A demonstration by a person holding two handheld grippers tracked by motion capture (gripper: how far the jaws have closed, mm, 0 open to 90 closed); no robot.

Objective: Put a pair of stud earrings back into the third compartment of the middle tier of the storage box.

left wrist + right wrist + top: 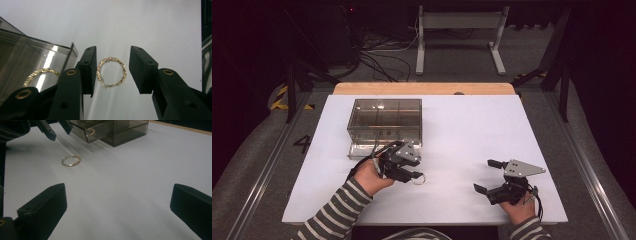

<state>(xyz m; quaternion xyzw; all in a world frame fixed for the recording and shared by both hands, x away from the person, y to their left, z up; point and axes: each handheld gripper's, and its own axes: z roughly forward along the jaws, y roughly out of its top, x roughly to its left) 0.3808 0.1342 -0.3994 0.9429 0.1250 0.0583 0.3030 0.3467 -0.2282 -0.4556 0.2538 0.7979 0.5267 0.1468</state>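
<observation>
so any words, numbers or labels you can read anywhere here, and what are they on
"4": a dark figure on the grey floor left of the table, in the high view.
Yellow and black hazard stripes on the floor carry no words.
The smoky clear drawer box has a small dark mark on its front, too small to read.
The hoop earring carries no lettering.

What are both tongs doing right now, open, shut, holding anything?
Left tongs: open, astride the twisted gold hoop earring lying on the white table, not gripping it.
Right tongs: open wide, empty.
</observation>
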